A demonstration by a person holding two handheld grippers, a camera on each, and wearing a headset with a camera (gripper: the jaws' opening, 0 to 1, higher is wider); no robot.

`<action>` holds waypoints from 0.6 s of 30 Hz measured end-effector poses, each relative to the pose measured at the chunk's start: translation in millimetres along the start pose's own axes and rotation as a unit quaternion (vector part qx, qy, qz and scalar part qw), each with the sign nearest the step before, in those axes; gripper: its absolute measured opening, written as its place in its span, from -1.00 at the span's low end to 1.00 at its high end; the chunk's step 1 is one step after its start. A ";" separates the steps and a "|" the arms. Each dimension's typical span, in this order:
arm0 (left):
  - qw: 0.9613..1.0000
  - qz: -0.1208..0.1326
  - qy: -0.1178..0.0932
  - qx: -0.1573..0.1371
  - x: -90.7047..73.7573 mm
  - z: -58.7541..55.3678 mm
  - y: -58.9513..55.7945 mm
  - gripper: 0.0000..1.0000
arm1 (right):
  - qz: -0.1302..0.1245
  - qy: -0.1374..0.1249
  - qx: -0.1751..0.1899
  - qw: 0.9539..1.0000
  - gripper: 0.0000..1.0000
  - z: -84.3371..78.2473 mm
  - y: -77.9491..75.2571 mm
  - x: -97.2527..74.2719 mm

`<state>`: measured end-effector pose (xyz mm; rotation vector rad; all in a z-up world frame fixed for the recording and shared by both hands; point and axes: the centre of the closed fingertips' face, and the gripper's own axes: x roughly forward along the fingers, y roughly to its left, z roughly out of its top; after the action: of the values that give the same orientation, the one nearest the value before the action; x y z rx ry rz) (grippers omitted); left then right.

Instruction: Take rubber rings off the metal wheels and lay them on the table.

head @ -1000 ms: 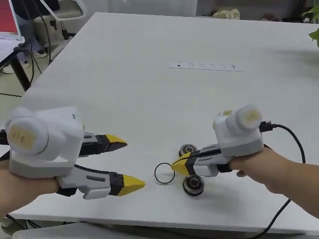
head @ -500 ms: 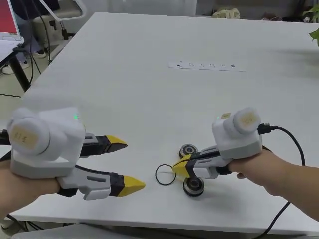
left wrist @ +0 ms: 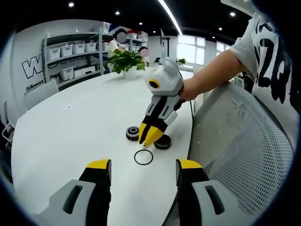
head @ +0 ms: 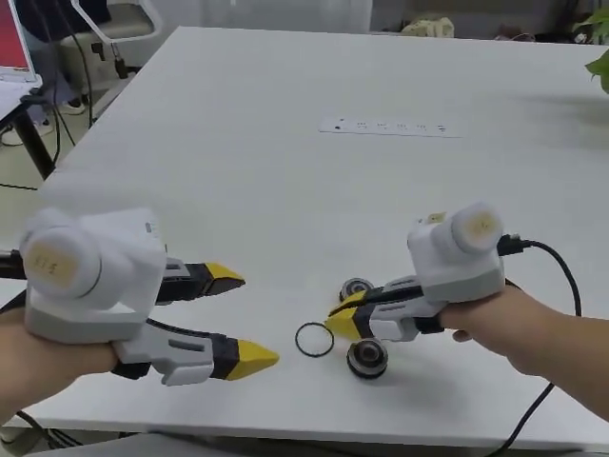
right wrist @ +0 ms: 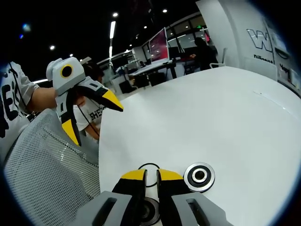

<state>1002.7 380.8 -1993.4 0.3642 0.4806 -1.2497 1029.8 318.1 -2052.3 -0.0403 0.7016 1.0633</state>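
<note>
**Fig. Two-handed ring removal at a white worktop (head: 285, 171).**

- **Task's things.** One loose rubber ring (head: 314, 340) lies flat near the front edge, between the two tools. Just to its right, two metal wheels lie on their faces, apart from each other: the far wheel (head: 357, 288) and the near wheel (head: 367, 357).
- **Right tongs (head: 343, 321).** They hang low between the wheels and point at the ring. Their tips are pressed almost together, with nothing seen between them.
- **Left tongs (head: 243, 317).** They are spread wide and empty, left of the ring, and appear to be held clear of the surface.

**Handling (judged).** The ring is thin and probably light, limp and stretchy, so it is likely to grip its seat and spring when freed. The wheels look hard, smooth and dense for their size, and are apt to skid when pulled.

Each wheel shows a dark outer band that may be a ring still seated, though this cannot be told for certain. A sound hold would be one tongs clamping a wheel across its flat faces while the other nips the band at the rim and peels it outward.

**Surroundings.**
- A power strip (head: 388, 126) lies well apart toward the far side.
- A cable (head: 557, 271) trails from the right tool.
- A mesh chair (left wrist: 235, 141) stands at the front edge.
- A plant (left wrist: 127, 60) sits at the far end.

**Obstructions.** The loose ring lies near both wheels and could be caught by an approaching tip. The right tongs partly cover the near wheel.
</note>
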 end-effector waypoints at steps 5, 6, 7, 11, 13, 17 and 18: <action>1.000 -0.001 0.001 0.002 1.6 1.2 1.2 0.07 | 0.001 -0.008 0.000 1.000 -0.84 4.5 2.2 -6.1; 1.000 -0.001 0.001 0.002 1.8 1.6 1.5 0.07 | 0.000 -0.011 0.000 1.000 -0.84 5.9 2.3 -8.1; 1.000 -0.001 0.000 0.002 2.2 1.9 2.0 0.07 | 0.000 -0.014 0.000 1.000 -0.83 7.0 2.5 -9.6; 1.000 -0.003 0.001 0.005 4.0 3.4 2.3 0.07 | -0.001 -0.023 0.003 1.000 -0.82 10.0 3.7 -16.5; 1.000 -0.004 0.002 0.005 5.6 4.2 2.6 0.07 | -0.002 -0.025 0.002 1.000 -0.82 10.3 3.6 -19.7; 1.000 -0.007 0.002 0.008 8.6 5.6 1.9 0.07 | -0.003 -0.026 0.001 1.000 -0.81 10.2 4.7 -25.9; 1.000 -0.009 0.003 0.009 9.7 6.0 1.3 0.07 | -0.003 -0.027 0.001 1.000 -0.81 10.1 4.8 -27.4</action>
<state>1007.2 370.2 -1993.5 0.3795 0.4783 -1.2709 1023.0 302.6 -2028.0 -0.0125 0.6537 1.0544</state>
